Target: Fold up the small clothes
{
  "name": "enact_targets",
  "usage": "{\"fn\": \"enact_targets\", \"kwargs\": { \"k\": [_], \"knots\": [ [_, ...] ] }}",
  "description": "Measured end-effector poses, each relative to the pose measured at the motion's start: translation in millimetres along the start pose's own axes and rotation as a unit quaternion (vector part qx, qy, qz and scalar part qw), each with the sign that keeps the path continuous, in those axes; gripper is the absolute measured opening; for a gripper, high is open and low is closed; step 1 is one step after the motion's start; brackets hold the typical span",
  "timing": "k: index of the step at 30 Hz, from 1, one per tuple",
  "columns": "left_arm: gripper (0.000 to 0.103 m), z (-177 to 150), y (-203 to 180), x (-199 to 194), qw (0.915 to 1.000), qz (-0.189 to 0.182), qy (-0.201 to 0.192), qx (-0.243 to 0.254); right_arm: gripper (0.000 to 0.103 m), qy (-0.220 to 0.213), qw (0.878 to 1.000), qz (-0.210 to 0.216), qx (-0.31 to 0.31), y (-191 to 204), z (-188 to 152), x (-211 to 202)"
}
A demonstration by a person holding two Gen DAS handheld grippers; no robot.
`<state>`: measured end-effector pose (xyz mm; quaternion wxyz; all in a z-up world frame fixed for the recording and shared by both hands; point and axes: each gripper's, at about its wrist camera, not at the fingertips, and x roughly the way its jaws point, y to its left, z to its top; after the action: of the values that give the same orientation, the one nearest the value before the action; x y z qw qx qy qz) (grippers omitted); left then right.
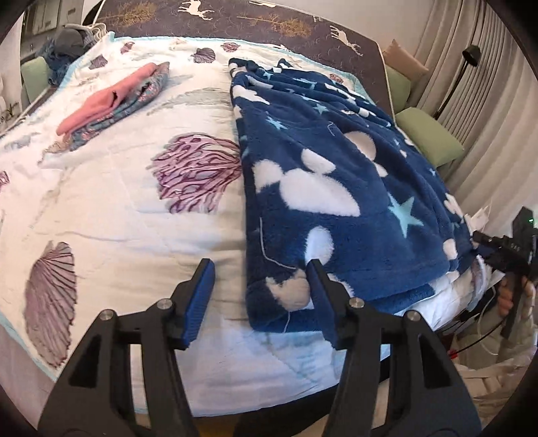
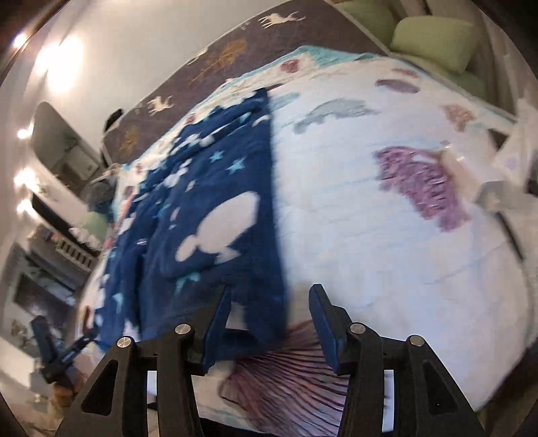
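- The navy fleece garment [image 1: 322, 188], printed with white mouse-head shapes and pale stars, lies spread lengthwise on the bed, its near hem reaching the bed's front edge; it looks laid flat so that a fold can start from the hem corners.
- The left gripper [image 1: 260, 279] hovers at the garment's near left corner with its jaws wide apart and nothing between them; the right blue pad sits over the fleece and the left pad over bare quilt, so the corner lies roughly in the gap, probably lined up for a pinch.
- The right gripper [image 2: 270, 302] hangs at the opposite hem corner, jaws likewise wide open and empty, straddling the garment's edge; this view is blurred, so I cannot tell whether a pad touches the cloth.
- A pink folded item [image 1: 104, 102] rests on a patterned blue-grey one at the far left of the bed, well apart from the fleece, seemingly a pile of finished pieces.
- The surface is a white quilt [image 1: 134, 208] with purple shell and coral prints and a light blue border, soft and slightly rumpled.
- Beyond it lies a dark brown cover with deer and trees [image 1: 302, 27]; green cushions [image 1: 430, 137] and grey curtains stand to the right.
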<state>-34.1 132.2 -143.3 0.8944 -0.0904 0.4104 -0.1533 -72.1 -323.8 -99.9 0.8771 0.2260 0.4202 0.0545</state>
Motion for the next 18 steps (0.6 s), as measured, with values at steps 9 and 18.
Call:
{"fn": "enact_targets", "kwargs": {
  "k": [9, 18],
  "knots": [
    [0.019, 3.1, -7.4, -4.9, 0.9986, -0.052, -0.006, 0.002, 0.020, 0.034, 0.997, 0.066, -0.001, 10.4, -1.4, 17.6],
    [0.018, 28.6, -25.1, -34.3, 0.9968, -0.036, -0.057, 0.042, 0.016, -0.006, 0.996, 0.085, -0.039, 27.2, 13.6, -13.5]
  ]
}}
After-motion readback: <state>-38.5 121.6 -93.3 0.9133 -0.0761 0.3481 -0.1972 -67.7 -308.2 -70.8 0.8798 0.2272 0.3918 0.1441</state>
